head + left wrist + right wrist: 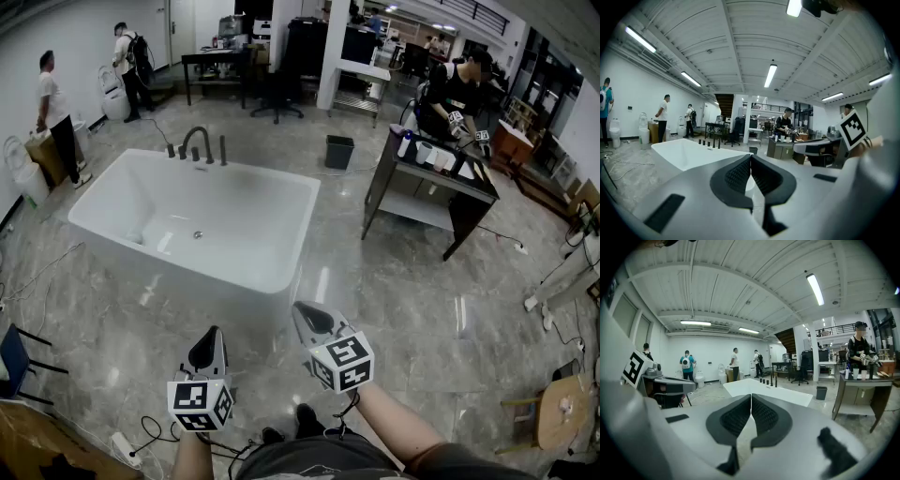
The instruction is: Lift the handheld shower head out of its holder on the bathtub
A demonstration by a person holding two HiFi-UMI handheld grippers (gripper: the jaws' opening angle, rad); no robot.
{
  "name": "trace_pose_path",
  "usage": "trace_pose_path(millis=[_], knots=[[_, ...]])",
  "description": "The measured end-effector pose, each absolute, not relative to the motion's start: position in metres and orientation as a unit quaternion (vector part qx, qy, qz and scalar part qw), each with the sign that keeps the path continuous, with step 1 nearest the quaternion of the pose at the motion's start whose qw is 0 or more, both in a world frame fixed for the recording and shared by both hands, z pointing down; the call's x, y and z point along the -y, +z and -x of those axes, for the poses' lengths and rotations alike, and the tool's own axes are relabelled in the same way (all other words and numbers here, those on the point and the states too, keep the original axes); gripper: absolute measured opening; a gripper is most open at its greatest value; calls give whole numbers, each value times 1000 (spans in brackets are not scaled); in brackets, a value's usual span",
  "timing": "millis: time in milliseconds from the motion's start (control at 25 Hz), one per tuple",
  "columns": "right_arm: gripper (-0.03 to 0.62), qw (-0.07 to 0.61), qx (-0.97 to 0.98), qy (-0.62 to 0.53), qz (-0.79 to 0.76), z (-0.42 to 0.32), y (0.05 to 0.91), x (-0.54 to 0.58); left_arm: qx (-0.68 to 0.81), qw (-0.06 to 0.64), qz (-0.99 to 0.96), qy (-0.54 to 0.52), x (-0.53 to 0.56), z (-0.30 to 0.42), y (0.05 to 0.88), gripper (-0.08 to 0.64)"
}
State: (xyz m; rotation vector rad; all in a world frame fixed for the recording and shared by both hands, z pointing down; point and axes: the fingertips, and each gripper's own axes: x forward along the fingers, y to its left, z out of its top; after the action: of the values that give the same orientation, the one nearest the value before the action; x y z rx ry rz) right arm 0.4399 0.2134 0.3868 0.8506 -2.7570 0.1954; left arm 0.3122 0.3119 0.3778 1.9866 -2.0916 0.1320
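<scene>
Both shut, empty: left hand-held gripper point(209, 339), right hand-held gripper point(309, 319). Handheld shower head point(222, 150) stands upright in its holder on the bathtub point(246, 172) far rim, well ahead across the tub. Left looks nearer.

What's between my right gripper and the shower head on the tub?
Head view: a little floor, then the bathtub's near wall and basin. The shower head stands on the far rim.

Workshop hall: freestanding bathtub point(262, 225), workbench point(427, 208)
</scene>
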Motion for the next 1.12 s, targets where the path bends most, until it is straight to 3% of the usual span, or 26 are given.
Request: trace_pose_path(millis=[760, 1120], knots=[[28, 144, 939, 88, -301, -432, 409, -244, 721, 135, -679, 40, -345, -297, 388, 17], [29, 122, 942, 101, -296, -411, 405, -262, 724, 119, -679, 27, -378, -274, 377, 17]])
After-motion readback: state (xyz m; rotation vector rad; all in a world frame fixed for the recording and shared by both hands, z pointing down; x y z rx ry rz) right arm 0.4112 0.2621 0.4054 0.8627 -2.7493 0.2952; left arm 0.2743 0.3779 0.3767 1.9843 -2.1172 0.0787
